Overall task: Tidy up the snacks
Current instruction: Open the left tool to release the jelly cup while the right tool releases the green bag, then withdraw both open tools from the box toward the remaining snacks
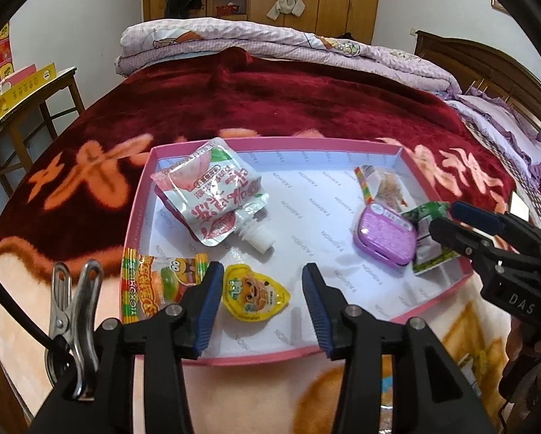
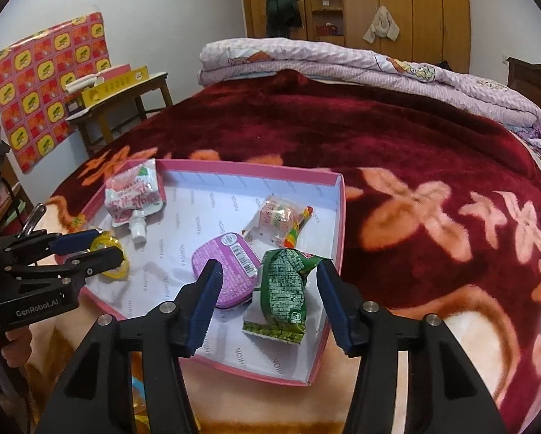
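Between our left claw's [image 1: 262,311] parted, empty pads lies the yellow jelly cup [image 1: 255,294], light and stiff but slick on its foil lid, so we would pinch its rim. Our right claw [image 2: 268,305] gapes empty over the green crinkly packet [image 2: 283,294] in the pink tray [image 2: 256,370] on the bed; soft and light, best taken across its middle.

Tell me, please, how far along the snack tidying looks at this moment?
Mostly done: the drink pouch, purple tin, yellow jelly cup and green packet all lie in the pink tray. Nothing is in hand; left gripper and right gripper are open. No snacks show outside the tray.
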Demonstrator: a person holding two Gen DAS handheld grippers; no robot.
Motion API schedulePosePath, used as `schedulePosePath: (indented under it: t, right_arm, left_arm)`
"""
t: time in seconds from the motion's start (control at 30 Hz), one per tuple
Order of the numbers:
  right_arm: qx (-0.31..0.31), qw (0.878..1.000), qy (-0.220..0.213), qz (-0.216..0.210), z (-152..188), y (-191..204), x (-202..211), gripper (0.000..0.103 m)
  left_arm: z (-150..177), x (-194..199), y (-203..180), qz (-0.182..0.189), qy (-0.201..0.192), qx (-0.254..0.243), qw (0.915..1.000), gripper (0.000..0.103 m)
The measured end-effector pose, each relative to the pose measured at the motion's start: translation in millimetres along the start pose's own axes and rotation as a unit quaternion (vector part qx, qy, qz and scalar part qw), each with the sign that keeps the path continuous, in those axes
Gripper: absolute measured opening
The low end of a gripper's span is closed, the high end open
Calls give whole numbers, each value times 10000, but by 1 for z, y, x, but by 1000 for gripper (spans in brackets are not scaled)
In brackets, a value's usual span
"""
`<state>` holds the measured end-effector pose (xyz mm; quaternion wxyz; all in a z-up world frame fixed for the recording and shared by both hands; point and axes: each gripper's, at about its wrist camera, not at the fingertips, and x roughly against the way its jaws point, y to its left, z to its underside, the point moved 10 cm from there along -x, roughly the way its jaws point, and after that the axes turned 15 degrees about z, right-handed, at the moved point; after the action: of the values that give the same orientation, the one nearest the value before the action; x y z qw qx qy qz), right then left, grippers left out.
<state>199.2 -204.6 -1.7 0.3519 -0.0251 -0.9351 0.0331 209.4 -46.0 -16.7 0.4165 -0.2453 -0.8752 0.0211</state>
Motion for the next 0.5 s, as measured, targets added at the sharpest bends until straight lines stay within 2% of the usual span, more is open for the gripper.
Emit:
schedulePosePath:
  t: [0.5]
  right_arm:
    - [54,9997,-54,-224,13,8,39,56]
  left_arm:
    - [8,27,-26,205,-73,-18,9998,48]
